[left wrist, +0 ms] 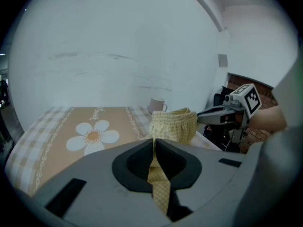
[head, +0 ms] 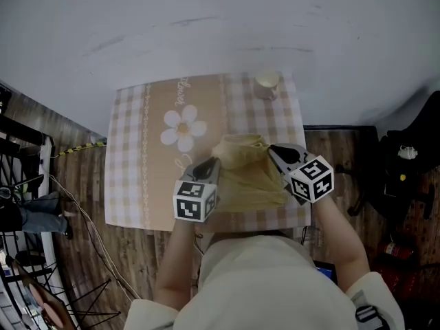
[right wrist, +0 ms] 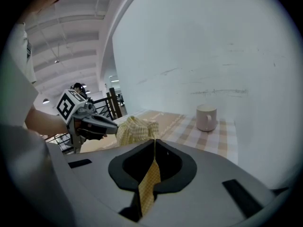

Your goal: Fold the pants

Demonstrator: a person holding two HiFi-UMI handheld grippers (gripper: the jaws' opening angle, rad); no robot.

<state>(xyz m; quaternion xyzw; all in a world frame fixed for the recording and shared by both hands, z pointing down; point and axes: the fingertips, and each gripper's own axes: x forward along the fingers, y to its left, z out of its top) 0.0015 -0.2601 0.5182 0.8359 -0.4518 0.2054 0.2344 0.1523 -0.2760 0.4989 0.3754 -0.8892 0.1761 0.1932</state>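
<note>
- Head view shows our pants partly lifted off the table; we judge a fold underway.
- Left gripper and right gripper fingers both clamp them; laying flat remains.

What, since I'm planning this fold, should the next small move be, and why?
Probably lower both grippers together, laying the raised fold flat: left gripper and right gripper are each shut on the yellow pants, bunched up between them above the table.

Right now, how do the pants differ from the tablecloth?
The pants are pale yellow with a fine check; the tablecloth is tan and white, broad-checked, with a daisy. The pants are bunched, pinched by the left gripper and right gripper; the tablecloth lies flat. Both are checked fabric.
</note>
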